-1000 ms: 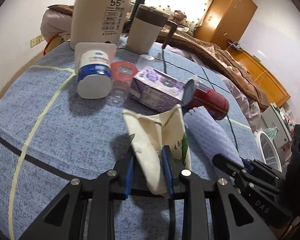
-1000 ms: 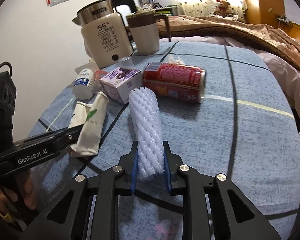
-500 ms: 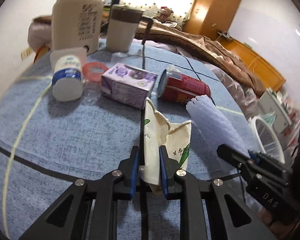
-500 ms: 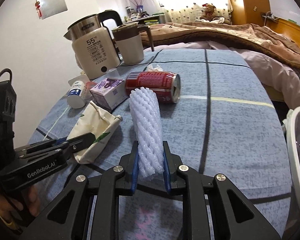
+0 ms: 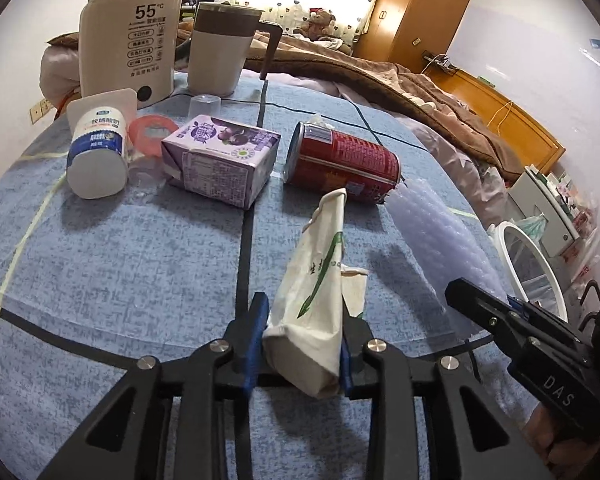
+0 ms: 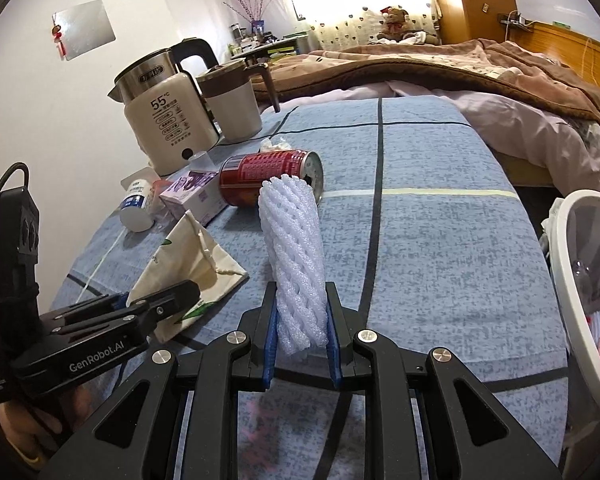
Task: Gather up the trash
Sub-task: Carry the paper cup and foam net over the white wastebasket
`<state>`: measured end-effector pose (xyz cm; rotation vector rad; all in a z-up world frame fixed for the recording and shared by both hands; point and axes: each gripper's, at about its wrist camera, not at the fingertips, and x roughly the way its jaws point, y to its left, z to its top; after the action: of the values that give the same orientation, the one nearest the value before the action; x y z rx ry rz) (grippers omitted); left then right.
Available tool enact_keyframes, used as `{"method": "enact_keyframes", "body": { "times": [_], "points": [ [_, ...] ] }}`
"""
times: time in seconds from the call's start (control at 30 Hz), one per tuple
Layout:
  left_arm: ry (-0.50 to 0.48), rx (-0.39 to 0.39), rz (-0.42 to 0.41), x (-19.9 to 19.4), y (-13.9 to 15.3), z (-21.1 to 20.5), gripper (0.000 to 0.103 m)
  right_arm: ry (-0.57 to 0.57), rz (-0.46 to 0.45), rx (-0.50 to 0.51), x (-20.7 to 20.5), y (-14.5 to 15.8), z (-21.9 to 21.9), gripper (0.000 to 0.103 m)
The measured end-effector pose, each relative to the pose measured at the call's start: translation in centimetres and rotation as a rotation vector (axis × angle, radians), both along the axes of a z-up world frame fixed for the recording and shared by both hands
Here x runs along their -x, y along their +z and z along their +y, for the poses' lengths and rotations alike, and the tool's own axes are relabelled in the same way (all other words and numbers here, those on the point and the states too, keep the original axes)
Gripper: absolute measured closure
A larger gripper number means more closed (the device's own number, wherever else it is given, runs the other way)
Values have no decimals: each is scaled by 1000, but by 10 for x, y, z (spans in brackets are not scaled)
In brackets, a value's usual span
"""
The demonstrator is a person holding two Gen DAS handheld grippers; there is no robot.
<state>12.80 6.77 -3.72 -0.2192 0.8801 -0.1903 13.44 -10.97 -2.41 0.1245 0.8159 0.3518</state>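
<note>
Table (image 5: 100, 280) under blue checked cloth, spread ahead of both sets of fingers. Bin (image 6: 560, 280) with white rim off to the right of the right fingers, past the table edge. Kettle (image 5: 130, 44) and mug (image 5: 220, 52) upright at the far side, well beyond the left fingers. Foam net (image 6: 292, 260) clamped at its near end between the right gripper (image 6: 301, 340) fingers, rising forward and tilted, its far tip level with the can. Paper bag (image 5: 316, 292) pinched between the left gripper (image 5: 302, 344) fingers, crumpled, its top pointing ahead toward the can. Can (image 5: 340, 168), red, lying on its side just ahead of the bag tip. Carton (image 5: 220, 164), purple, lying ahead and left of the left fingers, just beside the can. Bottle (image 5: 98, 152), white, on its side farther left, with a pink ring (image 5: 152, 136) between it and the carton.
</note>
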Motion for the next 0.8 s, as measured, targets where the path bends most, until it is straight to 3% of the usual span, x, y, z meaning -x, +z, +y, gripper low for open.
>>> {"method": "enact_keyframes", "body": {
  "times": [0.3,0.8],
  "points": [
    [-12,-3,-31,6,14,-12,73,-37,-18,-11,6,6,-15,82],
    [-132,-25,-96,-2,44,-84,73,-191,-74,-16,24,32,-89,82]
  ]
}}
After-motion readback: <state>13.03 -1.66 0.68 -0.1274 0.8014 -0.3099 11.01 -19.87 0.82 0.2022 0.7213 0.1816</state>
